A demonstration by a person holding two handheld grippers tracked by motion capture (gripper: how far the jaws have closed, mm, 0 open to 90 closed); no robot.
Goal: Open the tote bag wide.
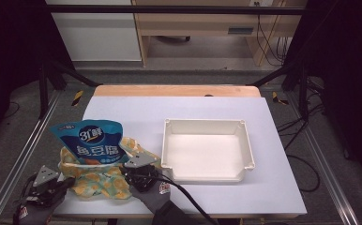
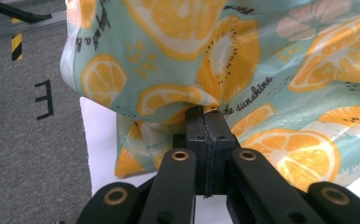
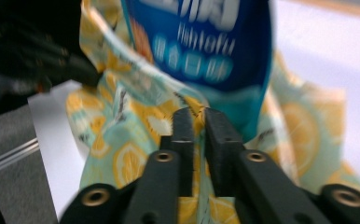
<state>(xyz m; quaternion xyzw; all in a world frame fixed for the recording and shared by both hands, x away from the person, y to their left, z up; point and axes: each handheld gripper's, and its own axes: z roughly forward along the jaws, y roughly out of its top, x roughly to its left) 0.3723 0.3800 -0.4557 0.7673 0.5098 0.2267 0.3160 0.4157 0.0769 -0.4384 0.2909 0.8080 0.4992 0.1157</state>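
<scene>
- Your left gripper [image 2: 205, 111] is clenched tight on a fold of the soft cloth bag printed with orange and lemon slices on pale green [image 2: 280, 70]; in the left gripper view the two black jaws meet with the fabric bunched right at their tips.
- Your right gripper [image 3: 196, 112] is pinching the same cloth bag [image 3: 136, 116] too: in the right gripper view a thin edge of the printed fabric sits in the narrow slit between the jaws, pads pressing on it.
- The glossy blue plastic snack pouch with white lettering [image 1: 92, 143] stands upright in the mouth of that cloth bag [image 1: 99, 180], its top half sticking up above the fabric.
- Take the shallow white rectangular plastic tray [image 1: 207, 129] as your marker: bag and pouch sit just to its left, close to its near-left corner but not touching it.
- In the high view your right gripper [image 1: 139, 169] is between the bag and the tray's near-left corner, holding the bag's tray-side edge.
- Your left gripper [image 1: 52, 185] is on the bag's far side from the tray, at the near-left corner of the pale lavender table top [image 1: 282, 187], gripping the opposite edge.
- The bag's mouth is spread between your two grippers, pouch in the middle.
- The right gripper view is blurred, so the pouch's [image 3: 201, 42] small print is hard to read.
</scene>
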